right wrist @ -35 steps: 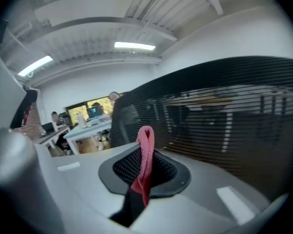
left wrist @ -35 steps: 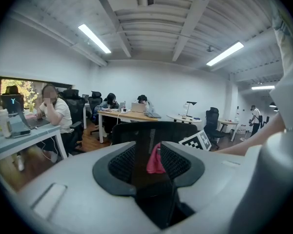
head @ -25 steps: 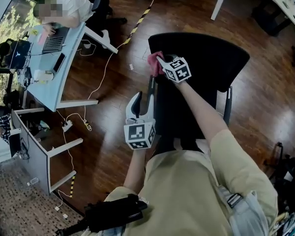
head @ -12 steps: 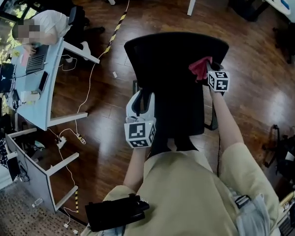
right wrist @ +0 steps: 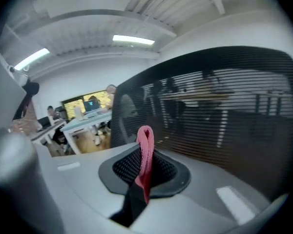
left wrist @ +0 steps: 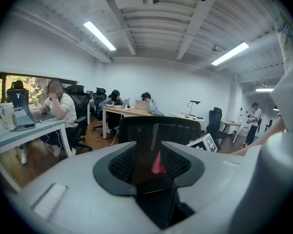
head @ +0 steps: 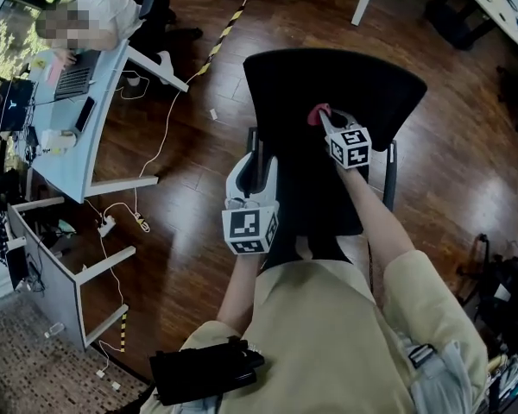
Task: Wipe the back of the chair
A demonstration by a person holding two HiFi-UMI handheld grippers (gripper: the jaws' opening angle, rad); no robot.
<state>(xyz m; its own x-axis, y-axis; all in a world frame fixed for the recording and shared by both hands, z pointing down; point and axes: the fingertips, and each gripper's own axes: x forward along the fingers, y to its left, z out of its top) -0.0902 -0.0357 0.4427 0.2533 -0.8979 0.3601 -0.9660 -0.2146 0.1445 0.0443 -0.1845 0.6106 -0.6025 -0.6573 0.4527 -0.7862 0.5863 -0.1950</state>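
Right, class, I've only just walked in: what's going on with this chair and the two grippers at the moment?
A person stands behind a black office chair, holding a gripper in each hand. The right gripper is shut on a pink cloth and holds it against the upper part of the mesh chair back, roughly mid-width. The left gripper has its fingers closed on what looks like the armrest on that side, seemingly to steady the chair.

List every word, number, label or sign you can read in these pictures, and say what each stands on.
No readable text anywhere.
Black-and-white marker cubes, left and right: square patterns only, no letters or digits.
Dark screen on the pale blue desk: a pale mark, too small to read.
Yellow-and-black striped tape on the wooden floor: stripes only.
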